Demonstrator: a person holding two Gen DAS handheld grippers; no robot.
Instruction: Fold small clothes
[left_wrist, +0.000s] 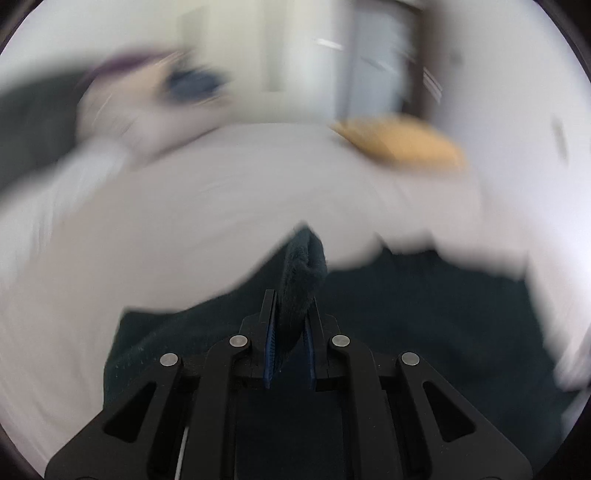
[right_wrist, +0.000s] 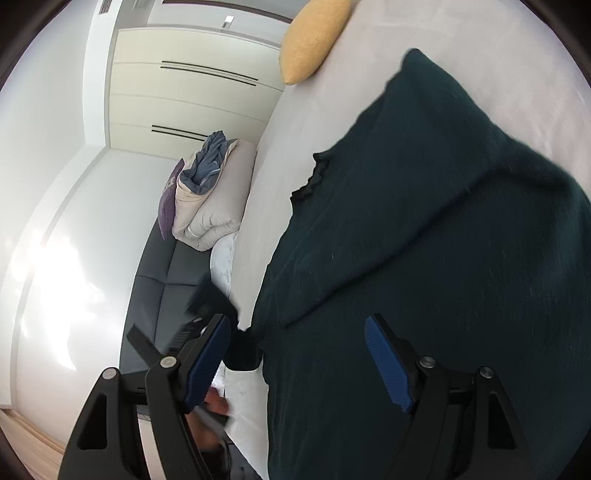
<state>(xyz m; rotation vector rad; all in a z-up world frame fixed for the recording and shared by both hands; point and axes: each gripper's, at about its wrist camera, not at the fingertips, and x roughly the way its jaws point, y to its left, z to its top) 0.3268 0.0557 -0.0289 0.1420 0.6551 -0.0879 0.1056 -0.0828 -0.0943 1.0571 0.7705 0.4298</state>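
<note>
Here the dark green sweater (right_wrist: 424, 240) lies spread on the pale bed sheet (right_wrist: 295, 129), covering most of the near part of the bed in the right wrist view. Its frilled dark edge (right_wrist: 312, 181) shows along the side toward the sheet, and one layer of the knit lies folded over another near the right gripper. In the left wrist view the same sweater (left_wrist: 424, 314) fills the lower part of the picture, and a bunched fold of it (left_wrist: 301, 273) stands up between the blue pads.

The left gripper (left_wrist: 290, 332) is clamped on that fold, its jaws drawn nearly together with the knit pinched between them. That view is heavily blurred, so little else is sharp there.

The right gripper (right_wrist: 295, 354) hangs over the near edge of the sweater with its jaws spread wide and nothing between them; the blue pads (right_wrist: 384, 362) touch no cloth that I can see. Beside its left finger, a blurred dark shape sits at the bed's edge; what it is I cannot tell.

Farther off, a yellow pillow (right_wrist: 314, 37) rests at the far end of the bed. A rolled beige duvet (right_wrist: 210, 206) with a blue-grey cloth (right_wrist: 208, 162) on top sits beside the bed on a dark grey sofa (right_wrist: 166, 280), with a purple cushion (right_wrist: 170, 206) against it. Cream cupboards (right_wrist: 184, 92) line the wall behind.
</note>
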